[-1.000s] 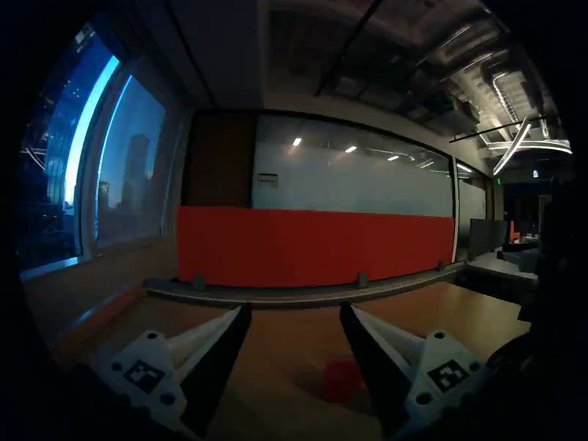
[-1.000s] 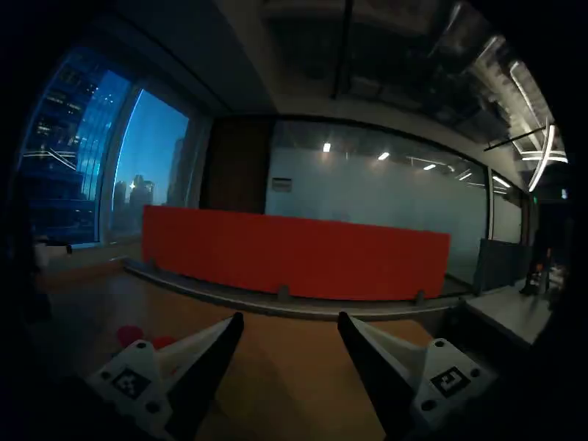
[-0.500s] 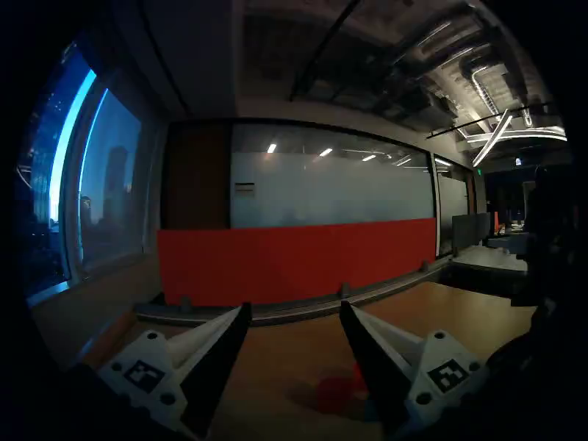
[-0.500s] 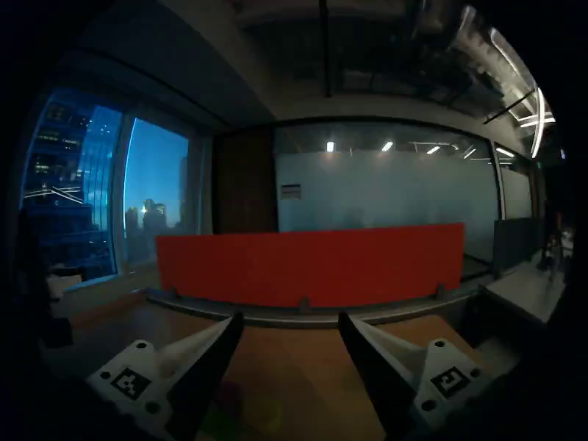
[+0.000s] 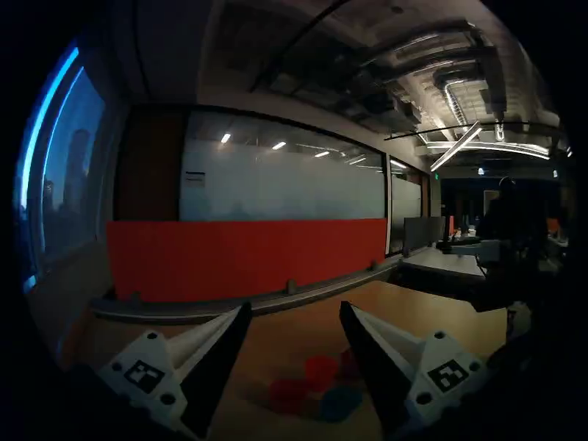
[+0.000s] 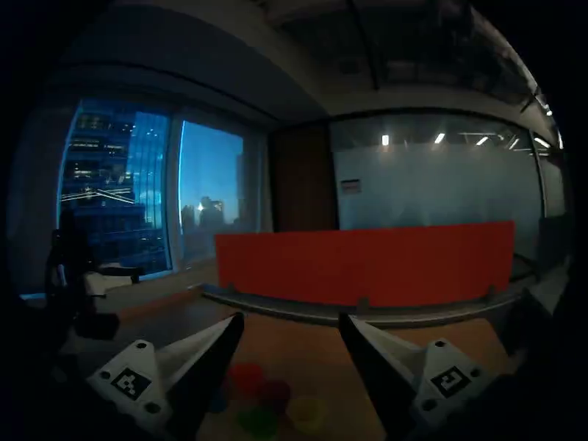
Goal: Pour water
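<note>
**Both grippers open, small cups low between their fingers**

The left gripper [image 5: 294, 310] was held with its two fingers spread wide and nothing between them, the tips hanging over a wooden table [image 5: 411, 309]. In the left gripper view a cluster of small cups sat low in the gap between the fingers, below the tips and apart from them. A red cup [image 5: 321, 367] stood in the middle. A nearer red cup [image 5: 288, 393] lay just left of it, and a blue cup [image 5: 339, 403] sat at the foot of the right-hand finger. The light was too dim to tell whether the cups touched one another or whether any held water.

The right gripper [image 6: 292, 319] was also wide open and gripped nothing. In the right gripper view the cups again lay low in the gap, under the tips and closer to the left-hand finger than to the other. A far red cup [image 6: 246, 375] stood highest, with a dark red cup [image 6: 274, 391] just right of it. A green cup [image 6: 257, 420] and a yellow cup [image 6: 306, 411] sat side by side at the bottom.

Beyond the table's far edge ran a long red partition [image 5: 242, 257], with a frosted glass wall [image 5: 287, 187] above it. Tall windows [image 6: 117, 191] to the left showed lit towers against a deep blue sky. A bright light strip [image 5: 456, 147] crossed the open ceiling.
</note>
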Demonstrator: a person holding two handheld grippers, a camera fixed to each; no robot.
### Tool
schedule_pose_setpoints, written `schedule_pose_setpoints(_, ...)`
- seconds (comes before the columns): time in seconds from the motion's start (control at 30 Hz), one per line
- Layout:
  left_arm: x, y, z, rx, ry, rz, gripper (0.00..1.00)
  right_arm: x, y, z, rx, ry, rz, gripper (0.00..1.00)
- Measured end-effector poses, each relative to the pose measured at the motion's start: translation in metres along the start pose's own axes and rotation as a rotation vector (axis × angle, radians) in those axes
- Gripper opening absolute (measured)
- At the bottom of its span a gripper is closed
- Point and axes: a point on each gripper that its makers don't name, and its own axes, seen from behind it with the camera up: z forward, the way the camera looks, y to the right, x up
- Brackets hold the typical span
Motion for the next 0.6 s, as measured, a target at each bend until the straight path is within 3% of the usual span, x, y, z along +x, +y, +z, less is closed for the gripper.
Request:
schedule_pose_setpoints(0.27, 0.003, 0.011, 0.004, -0.087, -0.011, 0.004, 0.88, 0.001, -0.037, 0.003, 0.164, -0.018, 0.01, 0.99)
schedule_pose_setpoints(0.6, -0.004, 0.021, 0.007, -0.145, -0.047, 0.01, 0.88, -0.007, -0.042, 0.006, 0.187, -0.061, -0.036, 0.99)
